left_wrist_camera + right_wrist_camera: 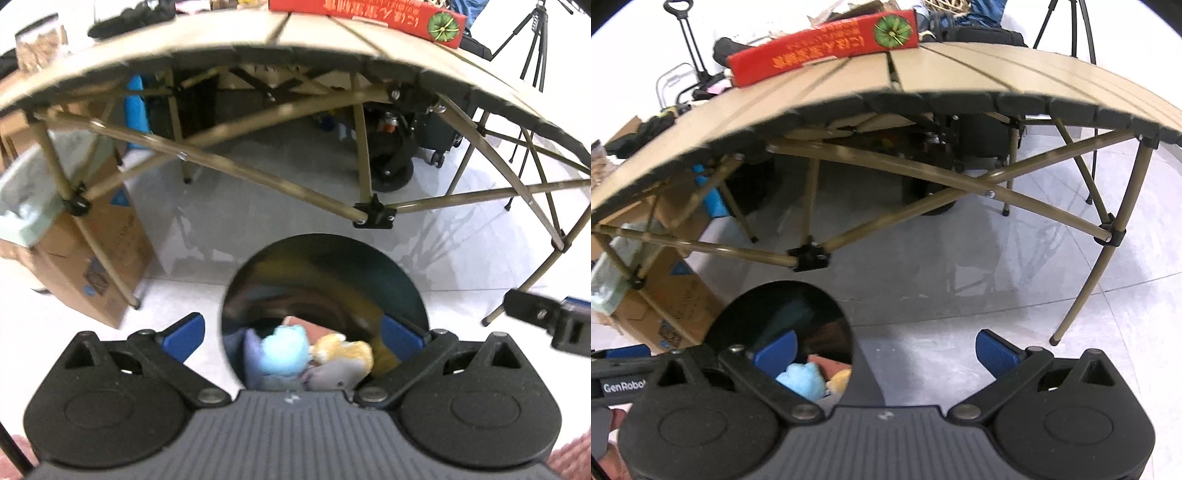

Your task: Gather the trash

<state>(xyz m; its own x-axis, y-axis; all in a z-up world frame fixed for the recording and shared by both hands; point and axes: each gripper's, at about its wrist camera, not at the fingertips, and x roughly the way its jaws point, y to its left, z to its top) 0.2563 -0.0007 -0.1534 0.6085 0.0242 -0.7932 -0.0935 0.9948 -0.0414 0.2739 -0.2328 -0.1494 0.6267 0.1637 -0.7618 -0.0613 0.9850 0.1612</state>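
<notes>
We're low by the floor here, both grippers hanging over the bin (325, 280), its dark round mouth sitting just in front of the table (258, 40). Our left gripper (293, 334) is spread wide and holding nothing, its blue pads straddling the bin's rim, one outside on the left, one over the opening. Our right gripper (886, 350) is spread wide and empty too, off to the right of the bin (779, 314) over bare floor, with only its left pad above the mouth.

Trash is already down inside: a blue wad (286, 347), a yellow wad (341, 349) touching it, some greyish scraps below.

What could go wrong? We'd say the bin itself is the risk. The left pad outside the rim could clip the wall as we lift away and tip or shove the bin, spilling what's collected. The table frame's crossbars run close ahead, so swinging up carelessly could knock a bar.

The red box (823, 48) on the tabletop looks like the remaining candidate, though we can't tell whether it counts as trash. It's long and flat; a grab near one end could let it pivot and slip.

Both grippers point forward and down, roughly level, side by side.
</notes>
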